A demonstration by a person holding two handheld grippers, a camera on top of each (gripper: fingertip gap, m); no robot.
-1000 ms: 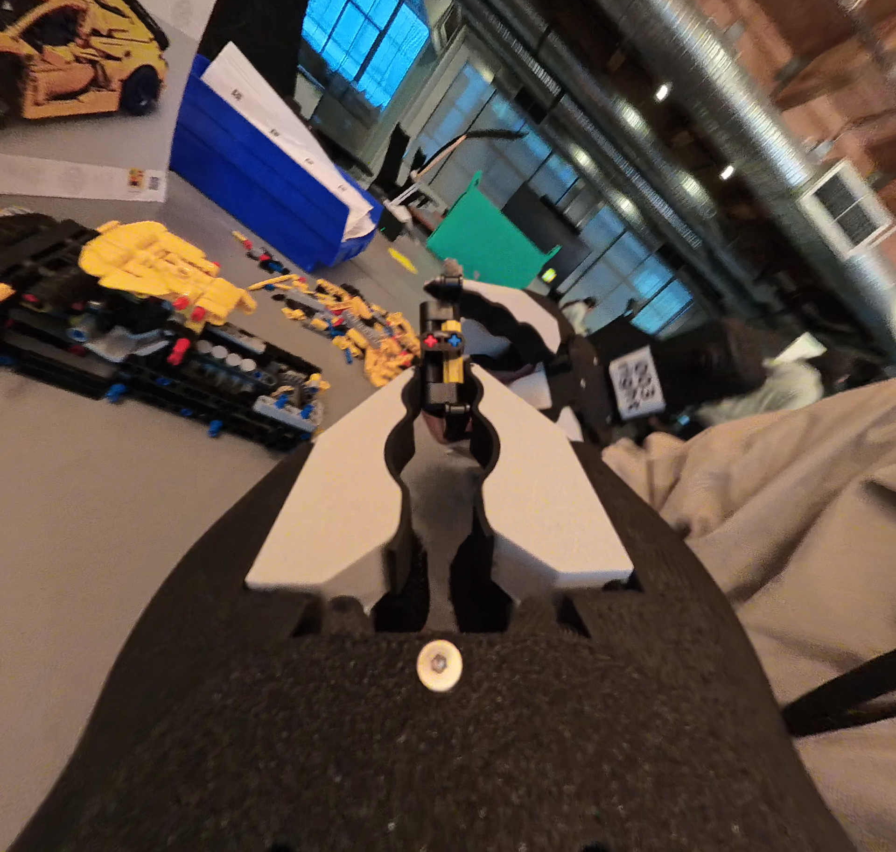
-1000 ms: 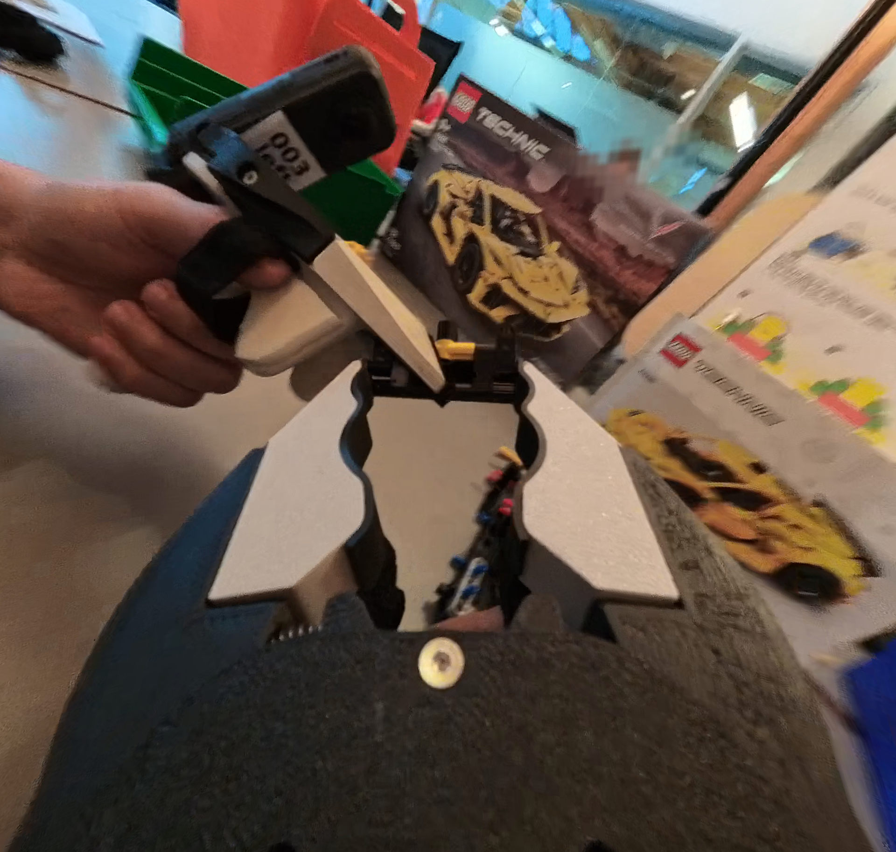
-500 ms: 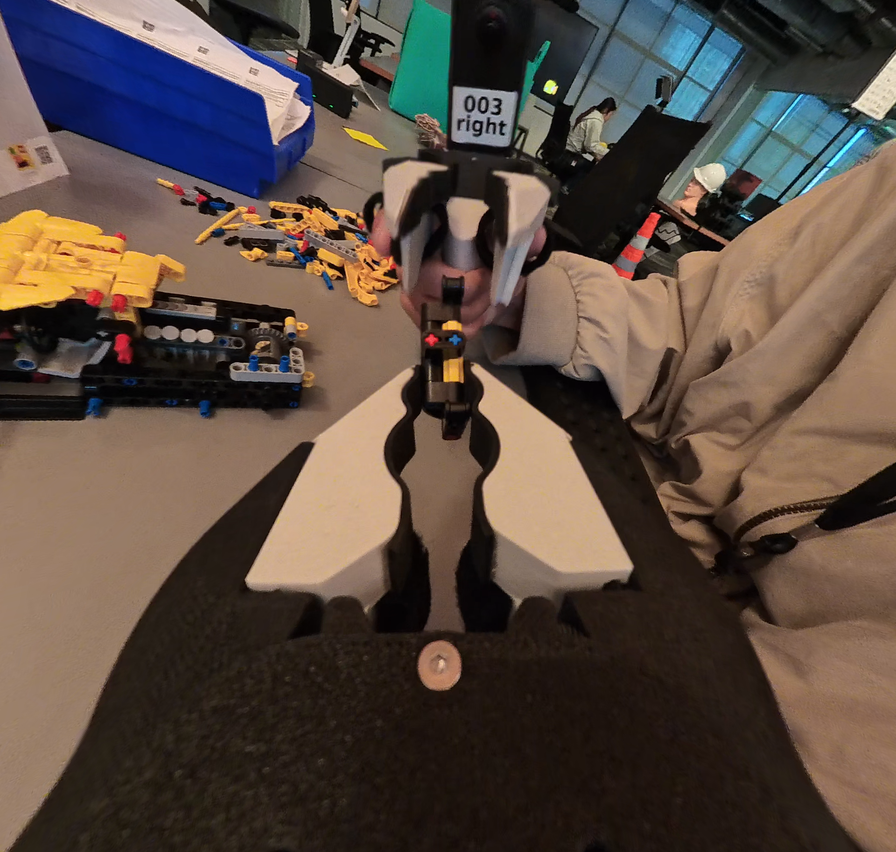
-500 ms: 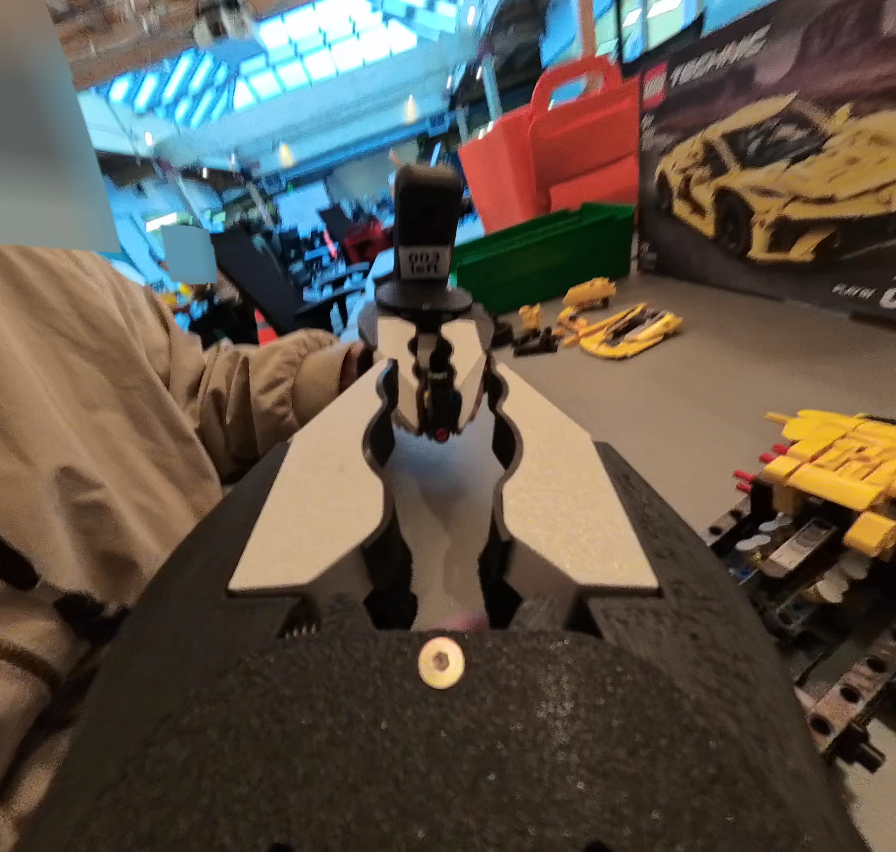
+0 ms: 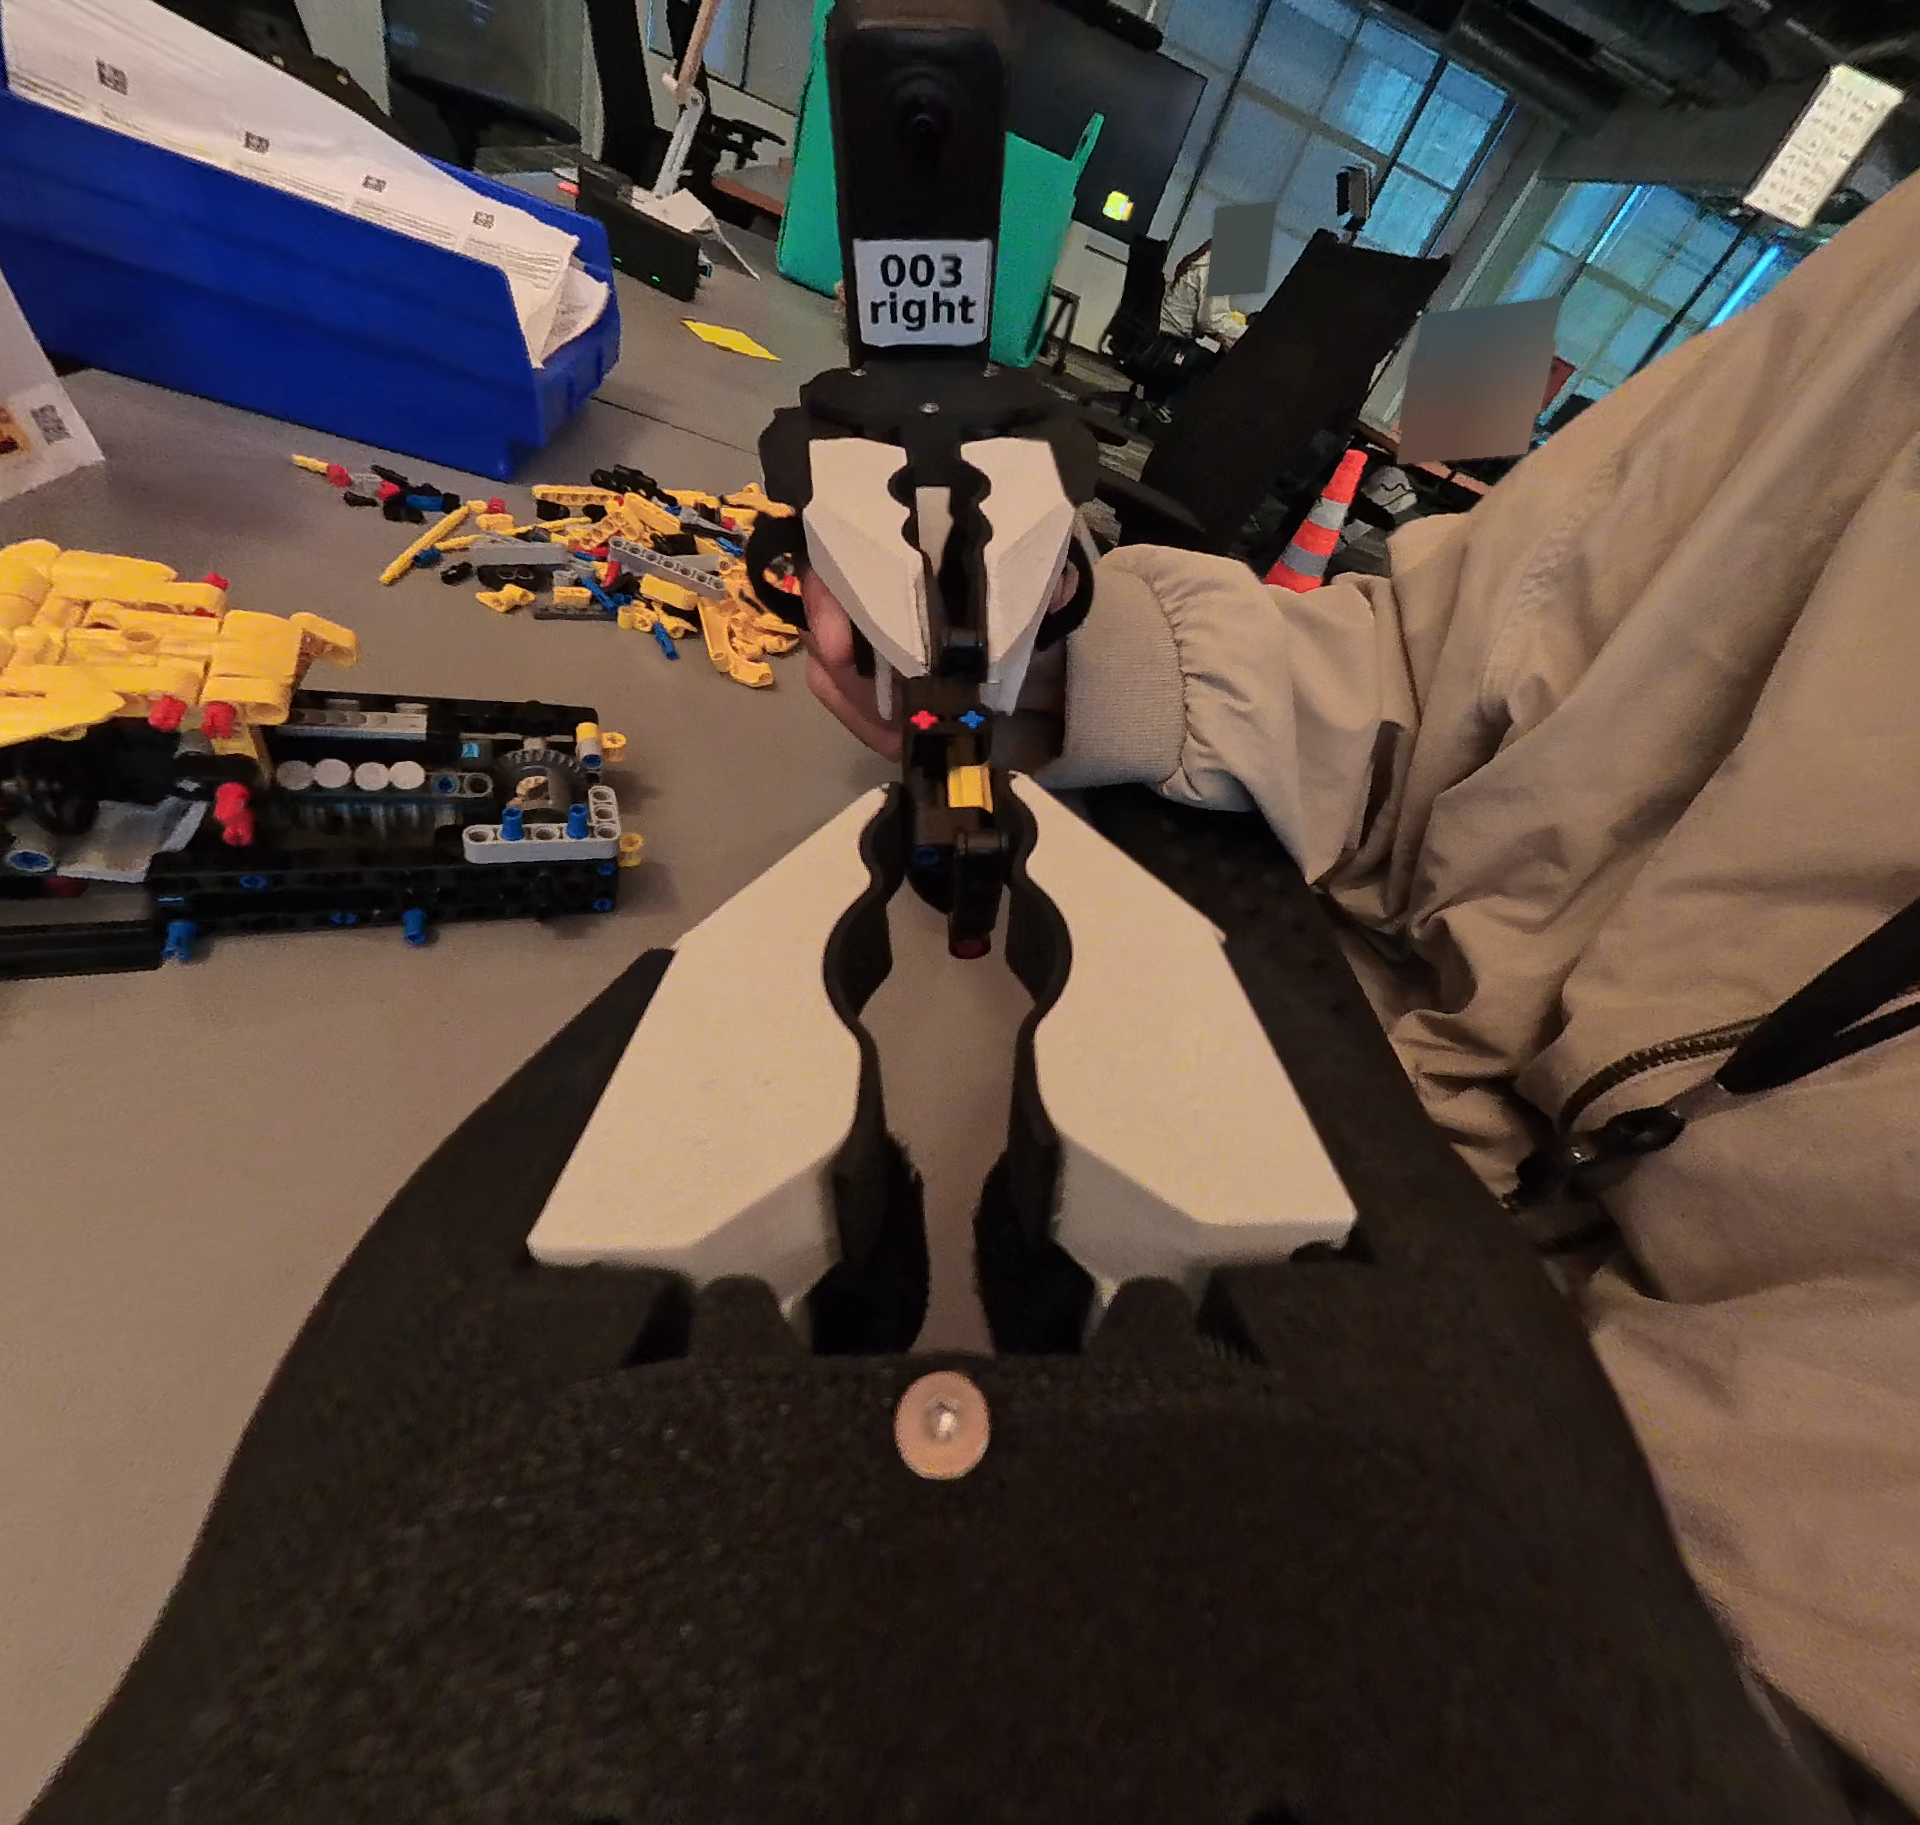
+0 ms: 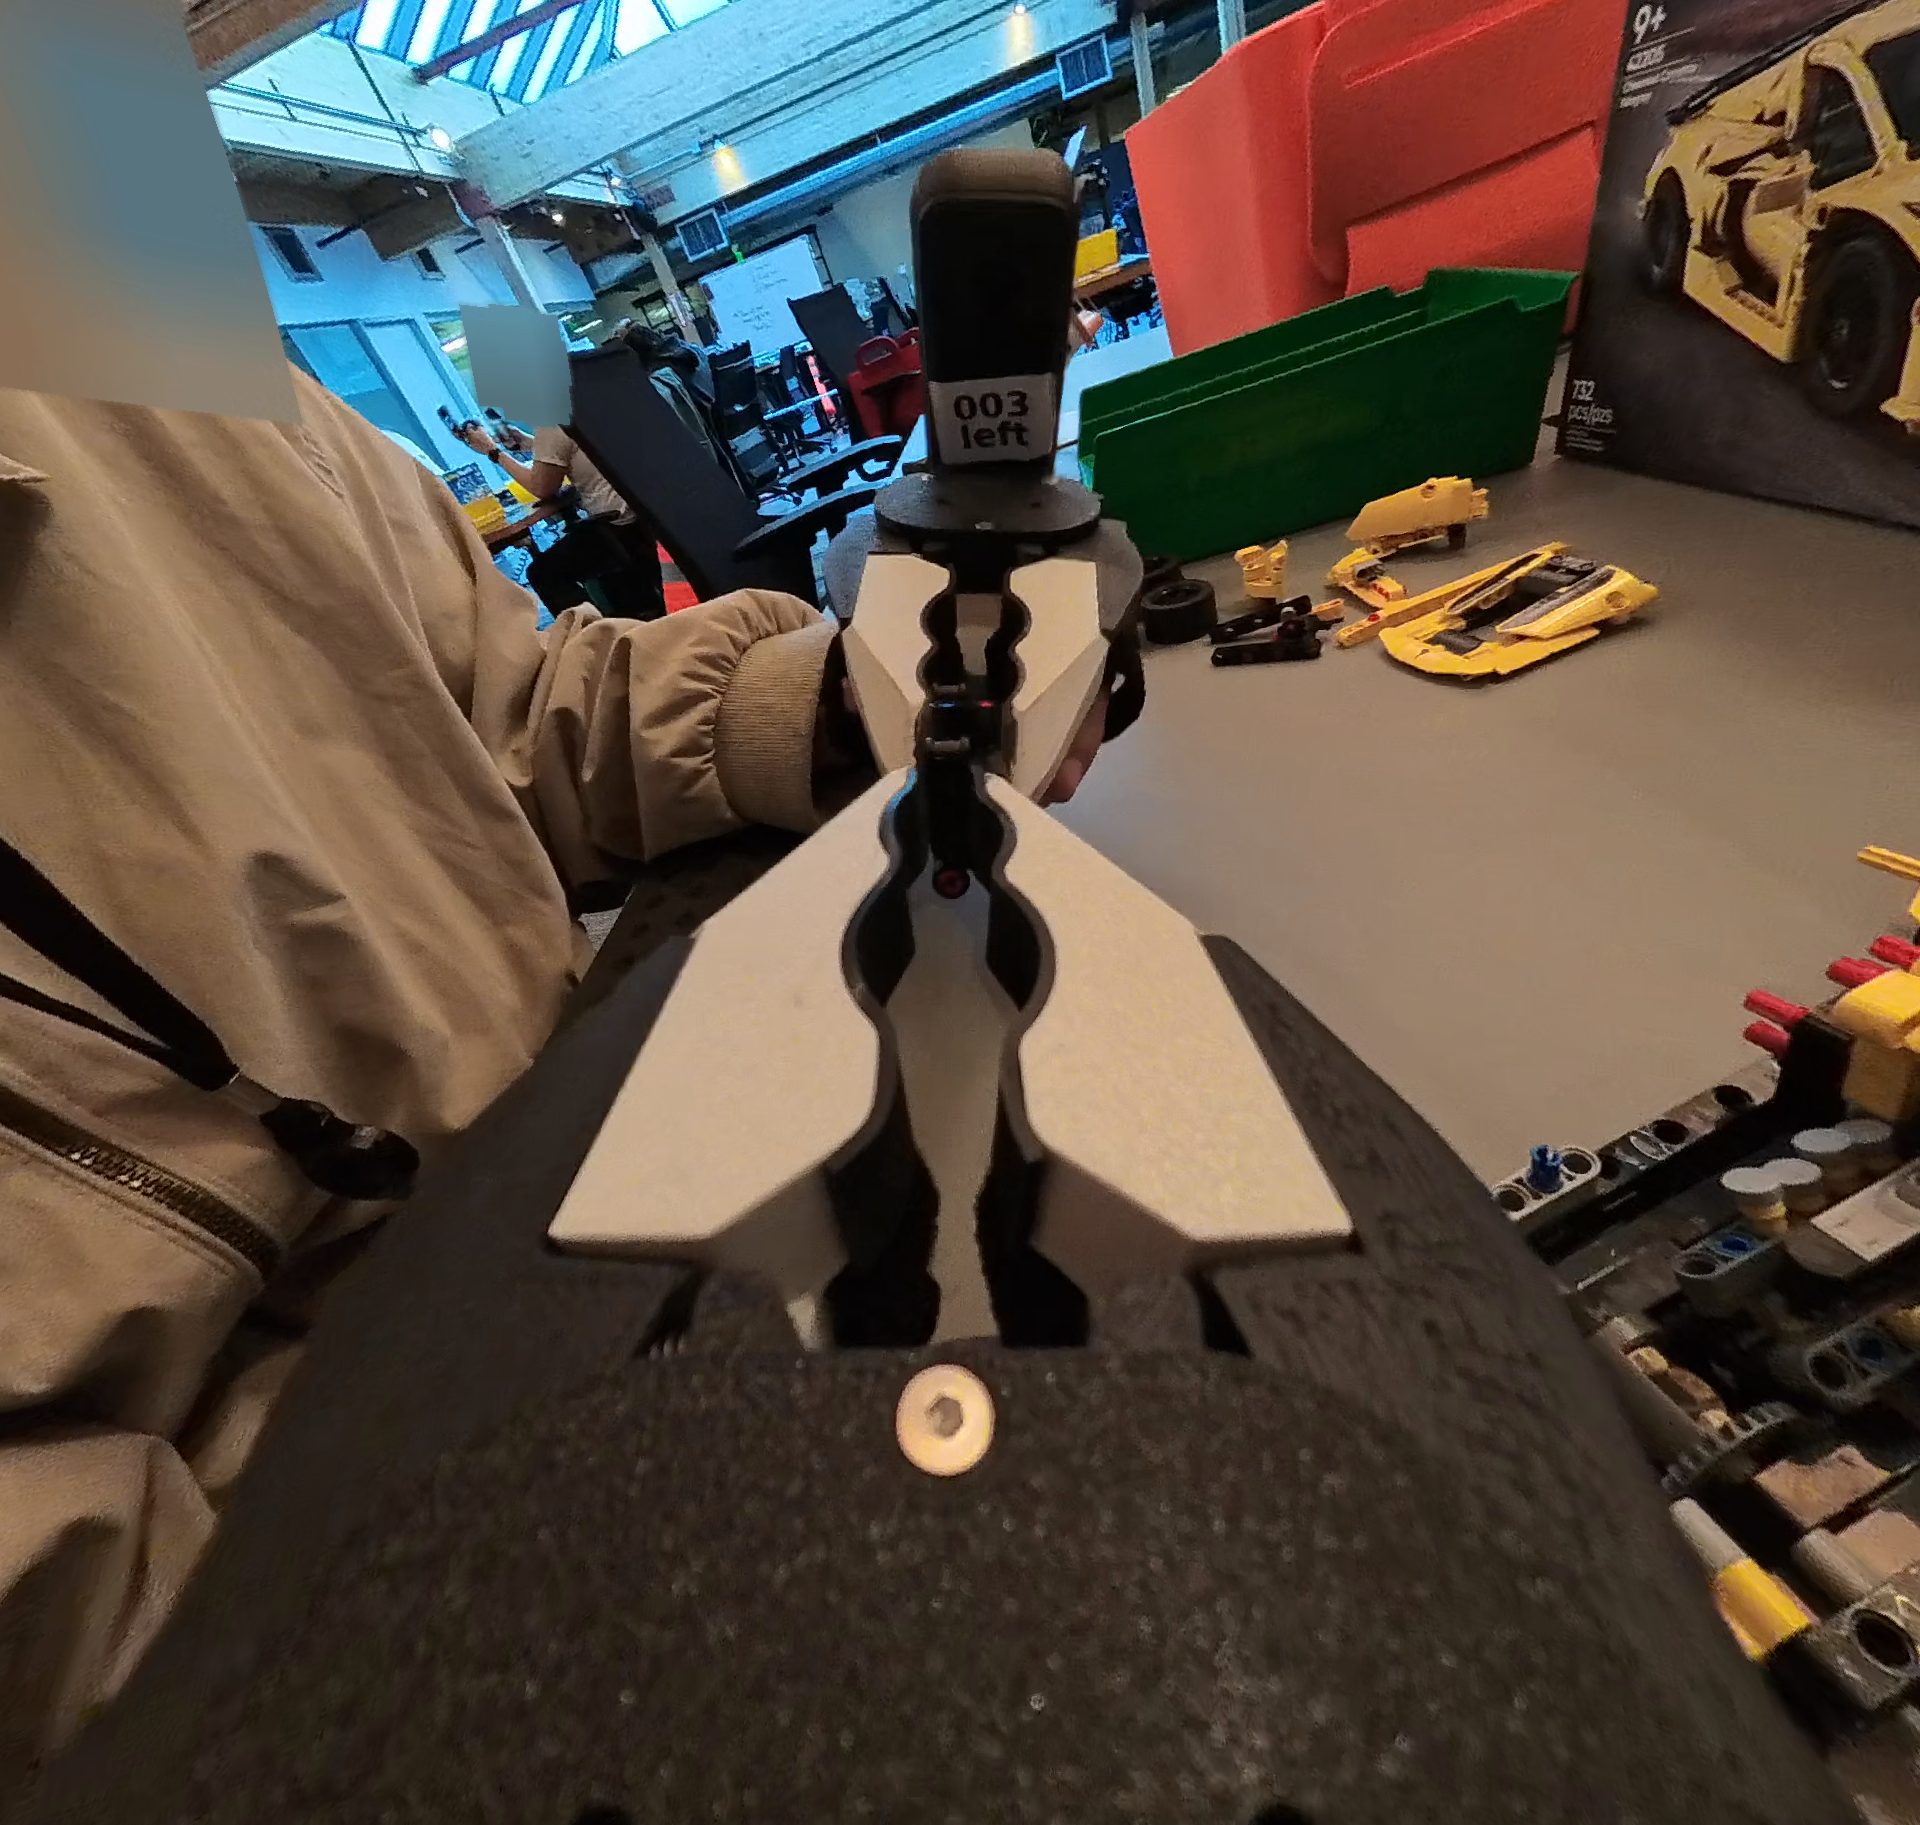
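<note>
So the thing in the middle of it all is a small brick sub-assembly (image 5: pixel 954 819), mostly black with a yellow bit, a red and a blue pin near one end and a red pin at the other. It's up in the air above the bench (image 5: pixel 260 1100), not resting on anything, pinched between both grippers at once.

The left gripper (image 5: pixel 951 840) has its fingers nearly closed and clamped on the near end of the piece. The right gripper (image 6: pixel 951 819) faces it head-on and is likewise squeezed down almost shut on the opposite end. Holding it from both ends like that looks to me like a way to keep it steady in mid-air, with each camera looking straight down the piece at the other gripper.

Its long axis runs along the line between the two grippers, roughly level with the bench, so one end points at each wrist camera. From either view you mostly see it end-on, so I can't tell its exact shape.

Around it: a half-built black chassis with yellow panels (image 5: pixel 312 799) on the bench, a scatter of loose yellow and black parts (image 5: pixel 623 560) behind it, a blue bin (image 5: pixel 260 321) with papers, a green bin (image 6: pixel 1320 404), and a boxed set showing a yellow car (image 6: pixel 1766 217). A beige jacket sleeve (image 5: pixel 1455 788) fills one side.
</note>
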